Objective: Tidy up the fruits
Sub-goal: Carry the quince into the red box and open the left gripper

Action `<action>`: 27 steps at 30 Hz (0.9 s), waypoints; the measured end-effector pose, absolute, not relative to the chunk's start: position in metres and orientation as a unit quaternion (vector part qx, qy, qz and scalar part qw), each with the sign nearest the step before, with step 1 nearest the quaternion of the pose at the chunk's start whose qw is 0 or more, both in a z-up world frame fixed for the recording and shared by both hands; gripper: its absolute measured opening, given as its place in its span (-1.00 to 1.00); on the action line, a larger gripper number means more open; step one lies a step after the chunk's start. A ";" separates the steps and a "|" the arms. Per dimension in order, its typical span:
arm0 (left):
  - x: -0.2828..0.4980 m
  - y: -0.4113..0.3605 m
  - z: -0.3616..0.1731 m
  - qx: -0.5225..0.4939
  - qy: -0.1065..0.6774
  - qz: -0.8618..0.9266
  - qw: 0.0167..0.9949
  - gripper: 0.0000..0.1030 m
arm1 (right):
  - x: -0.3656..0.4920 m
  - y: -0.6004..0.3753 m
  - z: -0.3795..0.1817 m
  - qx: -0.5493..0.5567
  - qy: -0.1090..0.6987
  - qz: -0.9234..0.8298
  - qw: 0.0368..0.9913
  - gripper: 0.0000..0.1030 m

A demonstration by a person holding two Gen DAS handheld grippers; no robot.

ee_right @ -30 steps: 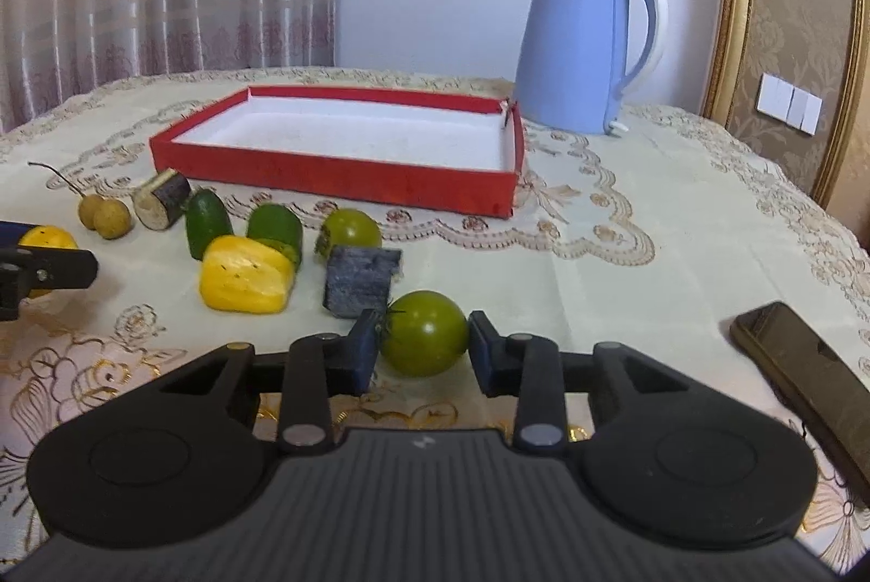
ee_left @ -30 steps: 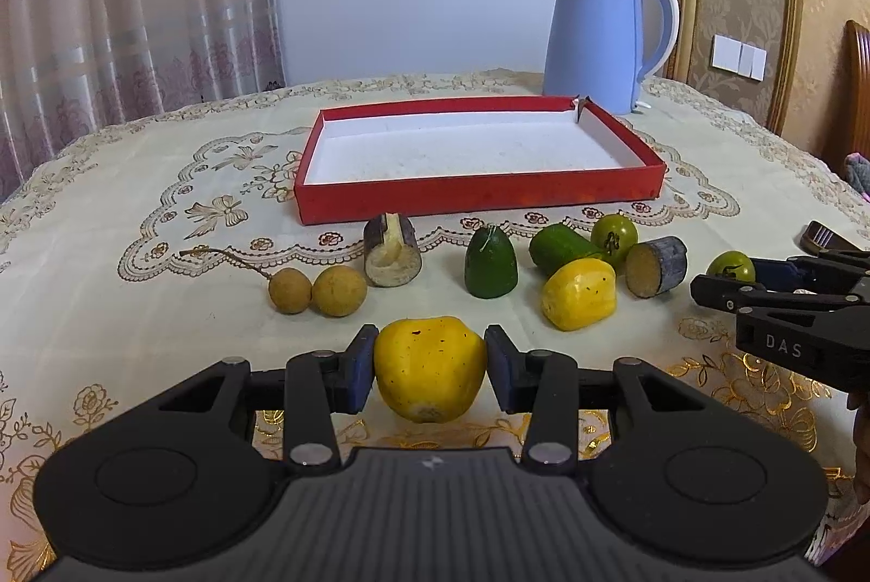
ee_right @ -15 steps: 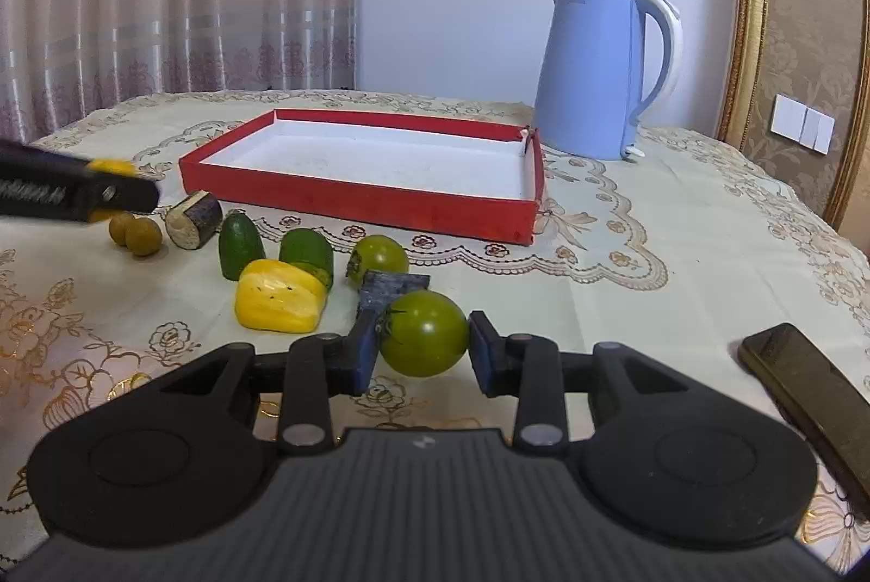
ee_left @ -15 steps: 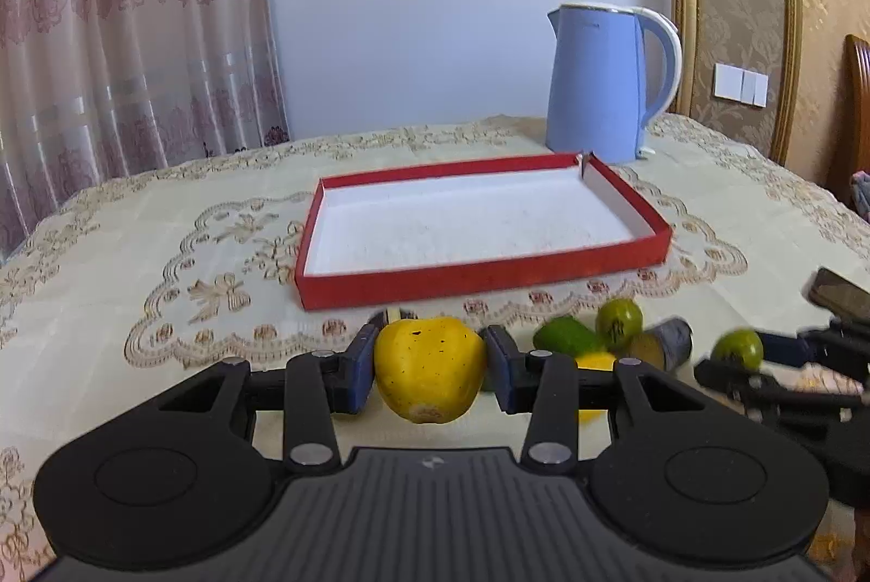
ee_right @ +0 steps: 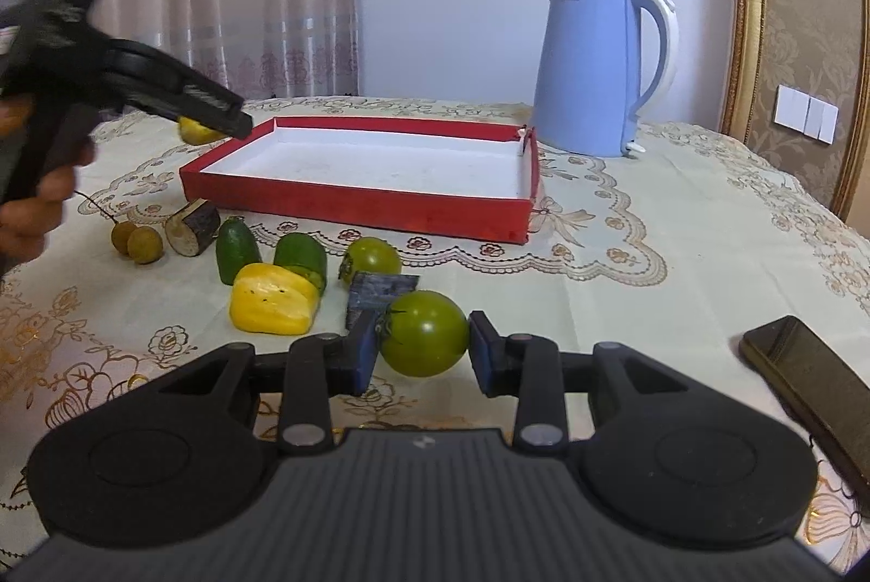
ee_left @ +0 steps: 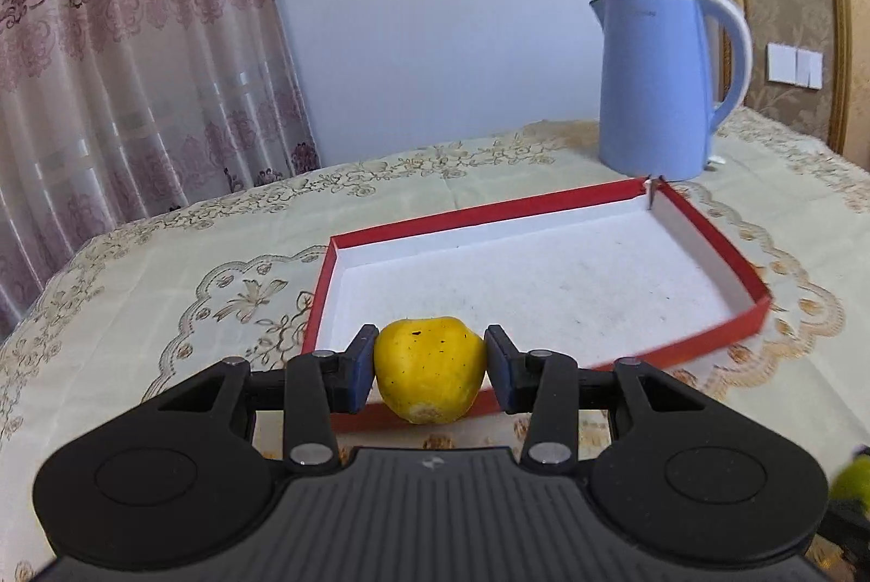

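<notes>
The left gripper (ee_left: pixel 429 369) has its jaws clamped on a yellow fruit (ee_left: pixel 429 367), held over the near-left corner of the red tray (ee_left: pixel 707 223). The right gripper (ee_right: pixel 423 347) grips a green tomato (ee_right: pixel 424 333) above the worktop (ee_right: pixel 652 212). A blue kettle (ee_right: pixel 590 70) stands just behind the tray; a phone (ee_right: pixel 810 381) lies to the right.

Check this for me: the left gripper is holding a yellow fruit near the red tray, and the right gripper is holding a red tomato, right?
Not quite. The right gripper is shut on a green tomato, not a red one, as the right wrist view shows. The rest holds: the left gripper holds a yellow fruit near the red tray.
</notes>
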State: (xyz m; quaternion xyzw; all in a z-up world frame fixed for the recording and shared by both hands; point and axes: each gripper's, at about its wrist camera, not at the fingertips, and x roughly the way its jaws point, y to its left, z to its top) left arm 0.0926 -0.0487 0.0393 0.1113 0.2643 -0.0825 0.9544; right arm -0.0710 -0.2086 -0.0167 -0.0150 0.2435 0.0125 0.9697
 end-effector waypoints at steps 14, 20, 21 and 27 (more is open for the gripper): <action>0.159 -0.080 0.019 0.158 0.288 -0.045 0.943 -0.20 | -0.071 -0.214 -0.018 -0.005 0.246 0.015 0.969 -0.36; 0.178 -0.088 0.015 0.167 0.295 -0.033 0.940 -0.20 | -0.071 -0.215 -0.017 -0.004 0.246 0.015 0.969 -0.36; 0.181 -0.089 0.014 0.165 0.298 -0.033 0.939 -0.20 | -0.072 -0.215 -0.017 -0.005 0.245 0.014 0.969 -0.36; 0.187 -0.089 0.015 0.153 0.313 -0.038 0.937 -0.18 | -0.072 -0.216 -0.016 -0.003 0.245 0.013 0.969 -0.36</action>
